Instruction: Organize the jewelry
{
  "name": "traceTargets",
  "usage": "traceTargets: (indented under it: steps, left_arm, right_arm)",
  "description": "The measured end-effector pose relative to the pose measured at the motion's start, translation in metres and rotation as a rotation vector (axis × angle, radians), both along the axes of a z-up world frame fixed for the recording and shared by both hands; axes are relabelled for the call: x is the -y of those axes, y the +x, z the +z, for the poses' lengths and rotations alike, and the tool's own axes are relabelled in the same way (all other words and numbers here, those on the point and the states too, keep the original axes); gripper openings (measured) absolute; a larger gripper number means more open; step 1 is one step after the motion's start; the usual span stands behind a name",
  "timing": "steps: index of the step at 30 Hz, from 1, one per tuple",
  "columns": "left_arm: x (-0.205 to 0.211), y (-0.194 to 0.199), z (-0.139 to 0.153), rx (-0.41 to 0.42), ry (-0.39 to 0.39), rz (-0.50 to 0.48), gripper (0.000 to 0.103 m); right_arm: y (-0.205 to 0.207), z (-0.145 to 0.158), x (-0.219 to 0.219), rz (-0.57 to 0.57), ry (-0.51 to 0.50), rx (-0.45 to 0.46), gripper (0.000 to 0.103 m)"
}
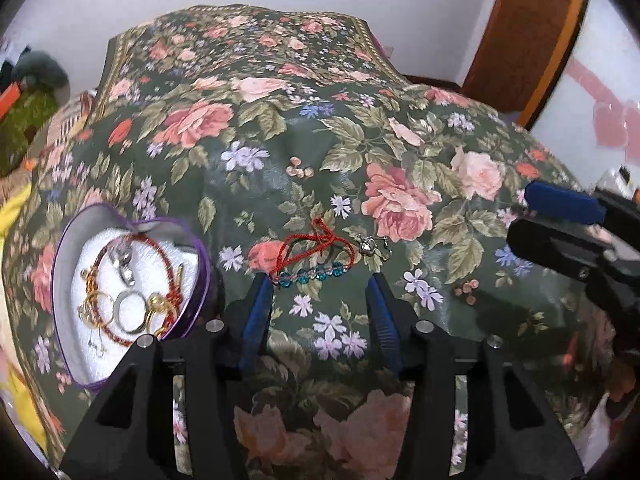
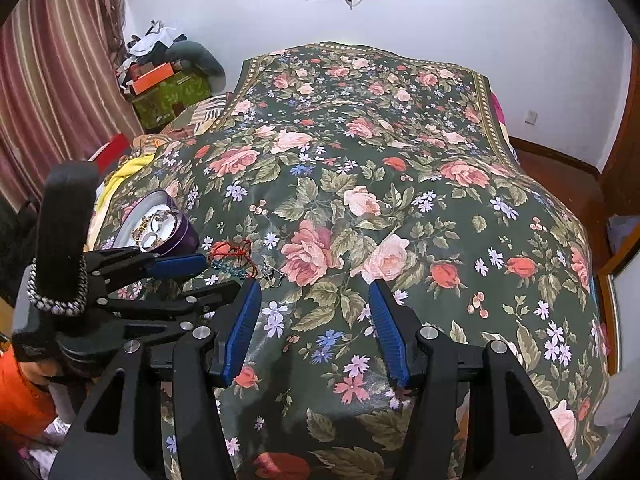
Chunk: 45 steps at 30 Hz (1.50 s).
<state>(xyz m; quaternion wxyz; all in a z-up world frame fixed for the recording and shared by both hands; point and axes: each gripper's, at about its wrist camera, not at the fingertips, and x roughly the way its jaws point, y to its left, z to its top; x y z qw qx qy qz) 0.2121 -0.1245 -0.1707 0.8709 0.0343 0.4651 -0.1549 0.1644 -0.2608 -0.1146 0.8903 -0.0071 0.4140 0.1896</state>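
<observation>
A purple heart-shaped box (image 1: 60, 264) with white lining sits on the floral bedspread at the left; it holds a red cord bracelet (image 1: 168, 268), gold rings and a silver ring (image 1: 130, 308). A red string bracelet with blue beads (image 1: 316, 256) and a small silver pendant (image 1: 366, 246) lie on the cloth just past my left gripper (image 1: 318, 280), which is open and empty. My right gripper (image 2: 314, 286) is open and empty over bare cloth. In the right wrist view the box (image 2: 184, 232), the bracelet (image 2: 236, 258) and the left gripper (image 2: 200, 276) sit at the left.
The floral bedspread (image 1: 280, 140) covers a bed that drops off at the right toward a wooden floor (image 2: 560, 172). A striped curtain (image 2: 52, 80) and a pile of boxes (image 2: 160, 80) stand at the far left. A wooden door frame (image 1: 532, 40) is at the right.
</observation>
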Motion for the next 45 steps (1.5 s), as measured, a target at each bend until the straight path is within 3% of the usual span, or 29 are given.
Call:
traceTargets:
  steps: [9,14,16,18,25,34,41,45]
  left_arm:
    - [0.016,0.007,-0.007,0.029,0.059,-0.062,0.049]
    - [0.009,0.014,-0.006,0.039,0.055,-0.029,0.022]
    - [0.003,0.016,-0.005,0.032,0.025,-0.024,0.020]
    - [-0.001,0.015,-0.005,0.028,0.013,-0.018,0.005]
    - [-0.018,-0.005,0.011,0.057,-0.045,-0.017,0.006]
    - [-0.058,-0.033,0.064,0.178,-0.150,0.027,0.006]
    - [-0.098,-0.042,0.085,0.255,-0.169,0.104,0.006]
    - [-0.116,-0.042,0.080,0.249,-0.186,0.132,0.006]
  right_arm:
    - [0.001,0.000,0.001,0.000,0.021,-0.016,0.052]
    - [0.001,0.000,0.001,-0.001,0.022,-0.020,0.052]
    - [0.001,0.000,0.001,-0.003,0.019,-0.021,0.052]
    - [0.002,-0.001,0.000,-0.003,0.015,-0.023,0.052]
    - [0.004,-0.006,-0.011,0.019,-0.008,-0.035,0.052]
    - [0.011,-0.010,-0.045,0.097,-0.067,-0.050,0.052]
    - [0.032,-0.035,-0.068,0.132,-0.118,-0.149,0.052]
    - [0.037,-0.046,-0.073,0.134,-0.155,-0.184,0.041]
